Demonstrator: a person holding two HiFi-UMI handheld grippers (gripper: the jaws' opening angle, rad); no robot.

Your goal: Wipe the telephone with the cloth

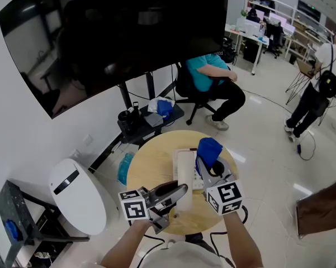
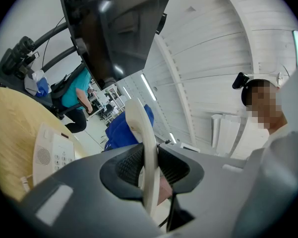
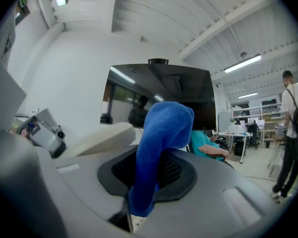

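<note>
I was at the wiping step. My left gripper (image 2: 149, 175) was clamped on the cream handset (image 2: 141, 128) and held it clear of the telephone base (image 2: 50, 152) on the round wooden table (image 1: 151, 169). My right gripper (image 3: 148, 177) was pinched shut on the fuzzy blue cloth (image 3: 161, 128), with 1 fold bulging past the jaws. Next, I judged, that soft pile had to rub along the smooth, curved plastic.

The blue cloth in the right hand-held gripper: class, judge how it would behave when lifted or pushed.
Probably floppy: the blue cloth folds over above the right hand-held gripper pinching it. Likely light, since that narrow pinch carries the whole bunch. Its fuzzy surface suggests it drags rather than slips.
</note>
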